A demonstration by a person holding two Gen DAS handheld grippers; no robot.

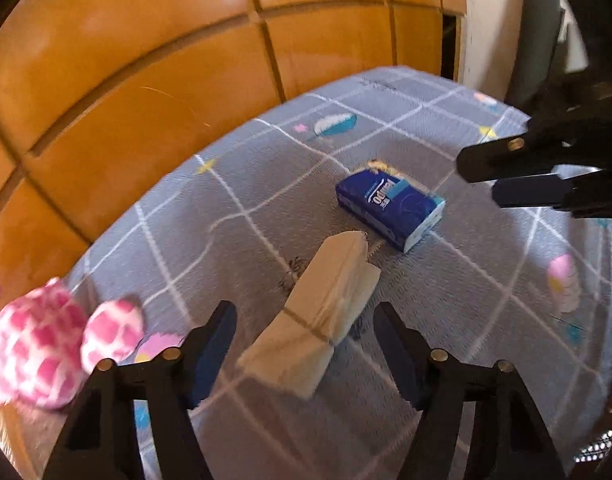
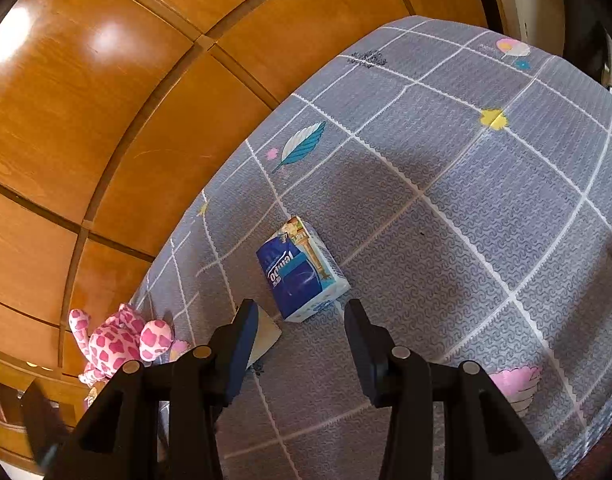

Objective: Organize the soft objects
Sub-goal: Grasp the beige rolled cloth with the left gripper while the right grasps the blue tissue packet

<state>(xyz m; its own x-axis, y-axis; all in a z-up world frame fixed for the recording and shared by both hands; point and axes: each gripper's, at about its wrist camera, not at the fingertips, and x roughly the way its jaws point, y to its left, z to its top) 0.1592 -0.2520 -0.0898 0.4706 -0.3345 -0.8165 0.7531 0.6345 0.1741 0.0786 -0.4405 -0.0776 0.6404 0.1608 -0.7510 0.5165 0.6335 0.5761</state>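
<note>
Tissue packs, blue [image 1: 390, 208] [image 2: 300, 270]: one. 
Folded tissues or napkins, cream [image 1: 318, 316] [image 2: 266, 338]: one, possibly several sheets layered; blur hides the edges. 
Plush toys, pink-and-white spotted [image 1: 46, 340] [image 2: 114, 342]: one. 
Cloths, grey checked [image 1: 466, 280] [image 2: 486, 220]: one.

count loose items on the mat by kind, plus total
Blue tissue pack: 1
Beige folded tissue stack: 1
Pink spotted plush toy, at the mat's edge: 1
Total: 3
</note>
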